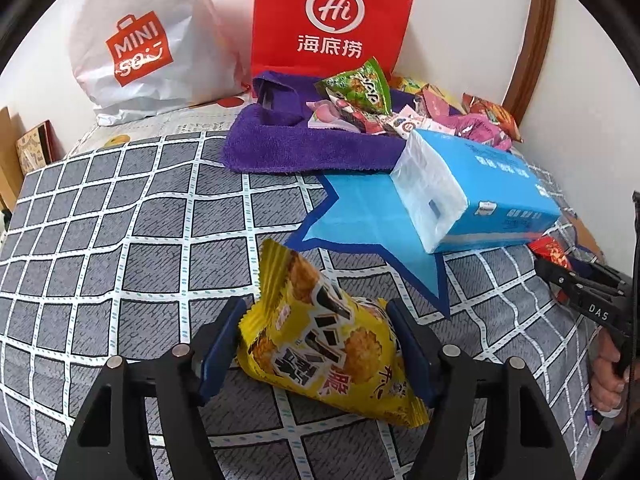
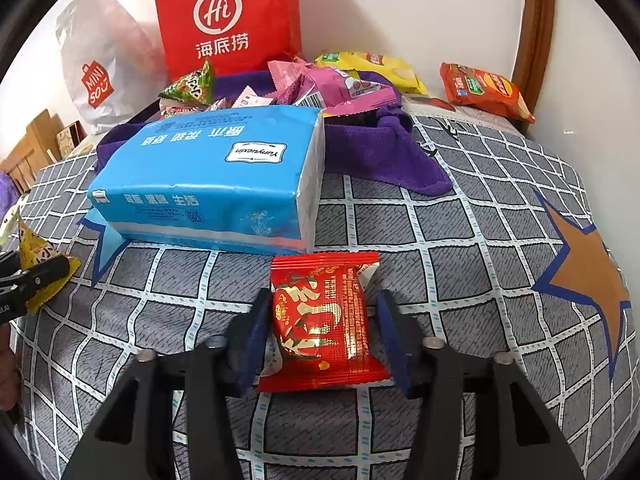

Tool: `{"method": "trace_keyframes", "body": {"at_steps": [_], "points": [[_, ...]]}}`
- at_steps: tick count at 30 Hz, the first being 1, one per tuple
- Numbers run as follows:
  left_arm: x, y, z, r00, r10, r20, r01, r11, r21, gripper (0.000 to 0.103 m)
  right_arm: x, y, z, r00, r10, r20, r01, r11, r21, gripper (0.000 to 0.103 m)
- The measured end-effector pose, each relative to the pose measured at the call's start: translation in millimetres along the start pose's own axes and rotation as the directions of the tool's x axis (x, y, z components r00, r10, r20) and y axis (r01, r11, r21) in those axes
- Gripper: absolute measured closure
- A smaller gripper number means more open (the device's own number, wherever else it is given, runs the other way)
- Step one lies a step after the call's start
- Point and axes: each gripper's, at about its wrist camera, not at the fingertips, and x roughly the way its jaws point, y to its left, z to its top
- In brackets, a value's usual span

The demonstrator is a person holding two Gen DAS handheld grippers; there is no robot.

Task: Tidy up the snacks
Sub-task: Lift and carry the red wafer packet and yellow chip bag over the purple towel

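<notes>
Bedspread (image 1: 120,208), grey checked, beneath both grippers. Red bag (image 2: 228,20) and white bag (image 1: 132,44), far ahead. Blue tissue pack (image 2: 212,176), just ahead of right gripper (image 2: 322,324). Yellow snack packet (image 1: 320,336), pinched by left gripper (image 1: 316,340). Red snack packet (image 2: 320,320), between right gripper's jaws; grip uncertain.

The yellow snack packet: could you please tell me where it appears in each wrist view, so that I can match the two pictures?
Left wrist view: the yellow packet sits low in the centre, between the left gripper's fingers.
Right wrist view: the same packet shows at the far left edge, partly cut off.
Shared landmark: the blue tissue pack, right of centre in the left view, left of centre in the right view.
</notes>
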Motion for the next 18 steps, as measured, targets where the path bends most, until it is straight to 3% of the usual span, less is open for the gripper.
{"method": "trace_keyframes", "body": {"at_steps": [9,18], "points": [[-15.3,6.8,-3.9,0.998,-0.052,-0.029,0.050,0.997,-0.056,0.037,-2.3,-3.5,0.9,1.000,0.022,0.002,-0.022,1.000,0.022,0.060],[-49.8,-1.3,7.7,0.998,-0.069,0.003,0.069,0.997,-0.031,0.037,-37.3,-6.3,2.6,0.995,0.078,0.055,-0.083,0.992,0.096,0.060]]}}
